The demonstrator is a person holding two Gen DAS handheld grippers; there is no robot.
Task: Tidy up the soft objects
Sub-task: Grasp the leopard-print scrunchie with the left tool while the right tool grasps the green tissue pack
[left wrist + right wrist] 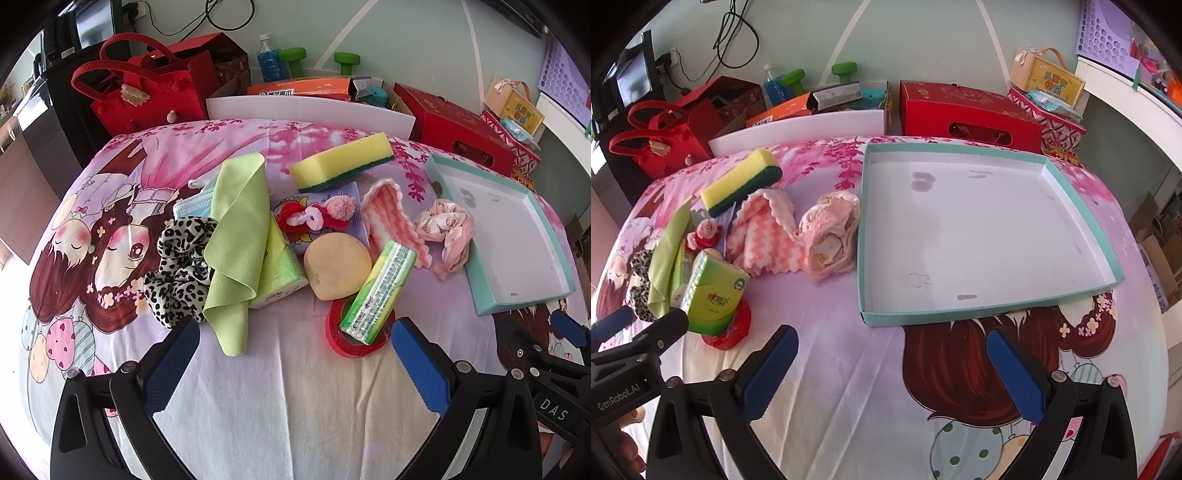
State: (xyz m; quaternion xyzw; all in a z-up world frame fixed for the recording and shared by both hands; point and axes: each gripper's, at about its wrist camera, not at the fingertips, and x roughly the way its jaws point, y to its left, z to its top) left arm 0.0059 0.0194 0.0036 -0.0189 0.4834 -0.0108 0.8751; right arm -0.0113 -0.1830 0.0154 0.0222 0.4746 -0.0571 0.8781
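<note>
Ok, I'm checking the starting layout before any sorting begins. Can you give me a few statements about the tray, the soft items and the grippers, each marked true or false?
1. The tray holds no items. True.
2. The yellow sponge lies inside the tray. False: it lies on the bedsheet, left of the tray.
3. The left gripper is open and holds nothing. True.
4. The right gripper is shut on the pink striped cloth. False: it is open, apart from the cloth.
5. The tissue pack rests on the red tape roll. True.
</note>
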